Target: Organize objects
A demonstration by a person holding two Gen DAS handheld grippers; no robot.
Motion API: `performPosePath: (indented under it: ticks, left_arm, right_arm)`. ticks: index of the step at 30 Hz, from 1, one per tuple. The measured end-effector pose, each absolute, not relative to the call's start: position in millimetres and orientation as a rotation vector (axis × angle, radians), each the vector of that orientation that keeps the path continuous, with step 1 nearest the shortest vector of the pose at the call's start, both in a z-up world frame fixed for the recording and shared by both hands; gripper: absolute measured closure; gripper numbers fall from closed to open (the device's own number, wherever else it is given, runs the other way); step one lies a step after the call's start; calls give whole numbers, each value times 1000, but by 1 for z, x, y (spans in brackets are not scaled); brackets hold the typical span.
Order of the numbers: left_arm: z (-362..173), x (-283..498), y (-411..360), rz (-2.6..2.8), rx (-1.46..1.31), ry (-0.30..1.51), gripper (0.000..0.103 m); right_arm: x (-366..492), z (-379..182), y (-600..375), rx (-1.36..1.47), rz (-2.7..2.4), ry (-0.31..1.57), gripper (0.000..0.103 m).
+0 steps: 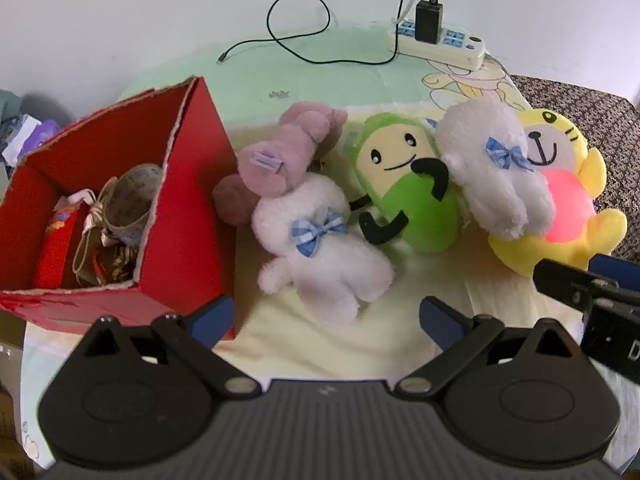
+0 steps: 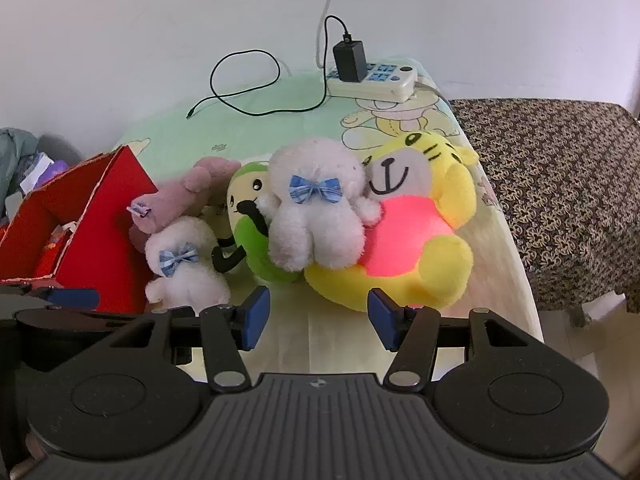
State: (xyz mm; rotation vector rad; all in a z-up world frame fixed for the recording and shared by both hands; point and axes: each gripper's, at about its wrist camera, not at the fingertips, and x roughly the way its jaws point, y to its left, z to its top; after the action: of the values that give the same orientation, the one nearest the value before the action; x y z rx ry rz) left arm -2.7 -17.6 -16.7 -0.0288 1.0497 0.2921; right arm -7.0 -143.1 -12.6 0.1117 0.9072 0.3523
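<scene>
Several plush toys lie in a row on a pale cloth-covered table [image 1: 320, 340]. A white plush with a blue bow [image 1: 320, 256] lies nearest my left gripper [image 1: 326, 320], which is open just below it with nothing between its fingers. Behind it are a mauve plush [image 1: 284, 152], a green plush [image 1: 408, 188], a second white plush [image 2: 316, 216] and a yellow tiger plush [image 2: 424, 240]. My right gripper [image 2: 318, 318] is open just in front of the tiger plush, holding nothing. A red cardboard box [image 1: 184, 216] stands at the left with small items inside.
A white power strip [image 1: 440, 42] with a black adapter and a looping black cable [image 1: 304, 36] lies at the table's far edge by the wall. A patterned dark surface [image 2: 560, 200] adjoins the table on the right. Clutter sits beyond the box at far left.
</scene>
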Motion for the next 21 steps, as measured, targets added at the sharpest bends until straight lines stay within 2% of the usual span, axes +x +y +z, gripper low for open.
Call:
performPosePath:
  ticks: [7, 12, 21]
  left_arm:
    - [-19, -1, -22, 194, -55, 1051, 4]
    - [-16, 1, -27, 73, -104, 975, 3]
    - [-5, 42, -31, -53, -181, 981, 0]
  right_arm:
    - [-6, -13, -155, 159, 352, 894, 45]
    - [1, -8, -172, 216, 342, 872, 45]
    - [45, -2, -197, 358, 348, 853, 45]
